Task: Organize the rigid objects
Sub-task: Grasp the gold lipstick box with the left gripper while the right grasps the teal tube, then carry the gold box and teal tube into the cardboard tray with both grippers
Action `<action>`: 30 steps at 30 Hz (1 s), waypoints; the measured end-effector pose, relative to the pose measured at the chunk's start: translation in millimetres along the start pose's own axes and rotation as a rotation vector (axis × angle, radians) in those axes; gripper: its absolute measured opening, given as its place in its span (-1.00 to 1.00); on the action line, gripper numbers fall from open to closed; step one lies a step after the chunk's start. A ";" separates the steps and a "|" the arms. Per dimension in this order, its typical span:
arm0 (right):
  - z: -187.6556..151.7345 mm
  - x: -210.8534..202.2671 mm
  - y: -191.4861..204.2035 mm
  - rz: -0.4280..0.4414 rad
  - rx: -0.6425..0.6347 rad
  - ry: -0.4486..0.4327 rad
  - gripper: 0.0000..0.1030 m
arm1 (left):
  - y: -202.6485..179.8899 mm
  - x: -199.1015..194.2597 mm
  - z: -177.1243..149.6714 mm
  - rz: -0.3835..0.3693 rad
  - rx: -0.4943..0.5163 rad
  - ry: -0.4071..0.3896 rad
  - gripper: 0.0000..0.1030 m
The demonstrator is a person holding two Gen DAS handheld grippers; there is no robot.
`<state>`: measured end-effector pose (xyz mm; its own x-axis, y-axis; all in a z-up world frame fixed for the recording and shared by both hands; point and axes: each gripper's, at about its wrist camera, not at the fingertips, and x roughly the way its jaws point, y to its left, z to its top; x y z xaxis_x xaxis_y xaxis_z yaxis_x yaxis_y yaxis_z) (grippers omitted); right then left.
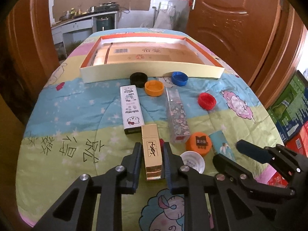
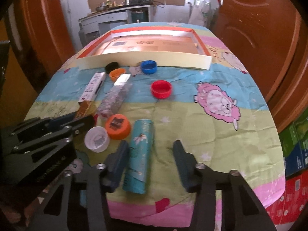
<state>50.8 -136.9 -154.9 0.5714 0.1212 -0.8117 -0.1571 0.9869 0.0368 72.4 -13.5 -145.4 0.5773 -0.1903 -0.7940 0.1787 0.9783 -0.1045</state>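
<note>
A gold box with a black logo (image 1: 151,154) lies lengthwise on the quilt, and my left gripper (image 1: 152,144) is shut on its near half, pads against both long sides. A teal tube (image 2: 140,150) lies between the fingers of my right gripper (image 2: 150,143), which is open: the left finger (image 2: 119,154) is at the tube and the right finger stands well clear. A white cartoon-cat box (image 1: 130,107), a floral clear box (image 1: 177,115) and several bottle caps, among them orange (image 1: 198,144), white (image 1: 192,161) and red (image 1: 207,100), lie on the quilt.
A shallow cream and orange tray (image 1: 152,70) stands at the far end of the table, with black (image 1: 138,79), orange (image 1: 154,88) and blue (image 1: 179,78) caps against its near wall. Brown doors flank the table. Stacked cartons (image 1: 292,104) stand on the right.
</note>
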 end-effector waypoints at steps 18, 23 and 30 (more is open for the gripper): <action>0.6 -15.0 -6.3 0.027 0.023 -0.028 -0.56 | 9.9 -20.2 0.3 -0.044 -0.035 -0.051 -0.64; 2.9 -24.4 -7.9 0.024 0.026 -0.052 -0.56 | 8.5 -31.2 4.4 -0.043 -0.034 -0.079 -0.64; 15.4 -35.2 -12.1 0.019 0.036 -0.085 -0.56 | 9.4 -43.6 16.4 -0.042 -0.038 -0.114 -0.64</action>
<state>45.1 -151.4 -117.8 0.6353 0.1470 -0.7581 -0.1400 0.9874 0.0741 61.9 2.6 -101.9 0.6571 -0.2372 -0.7155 0.1757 0.9713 -0.1606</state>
